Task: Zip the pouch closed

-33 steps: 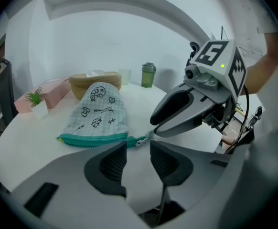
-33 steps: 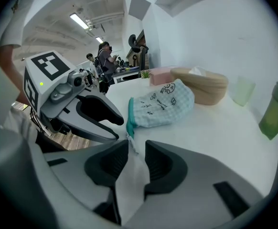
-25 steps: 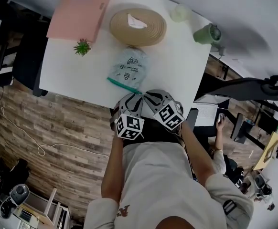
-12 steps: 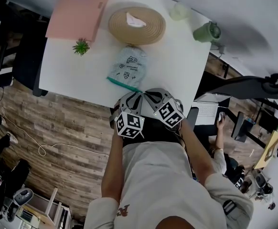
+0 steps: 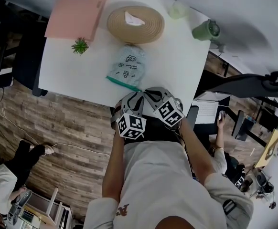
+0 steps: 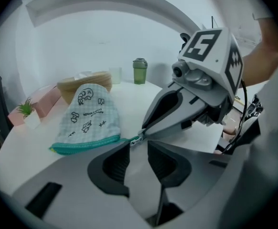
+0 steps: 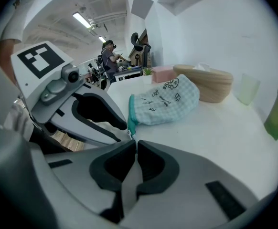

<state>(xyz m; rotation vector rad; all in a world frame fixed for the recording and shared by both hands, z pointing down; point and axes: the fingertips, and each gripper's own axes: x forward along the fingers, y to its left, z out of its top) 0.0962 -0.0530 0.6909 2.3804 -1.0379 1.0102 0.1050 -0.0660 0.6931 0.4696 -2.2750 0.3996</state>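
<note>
The pouch lies flat on the white table. Its green zip is turned toward me so both my grippers can reach it. My right gripper has its jaws pressed together on the little zip pull at the end of the zip, because that is the bit I must tug. My left gripper has just been opening. Its jaws are apart and squeeze nothing, and the pouch corner sits right at their tips. I think it should hold the pouch so it does not slide.
</note>
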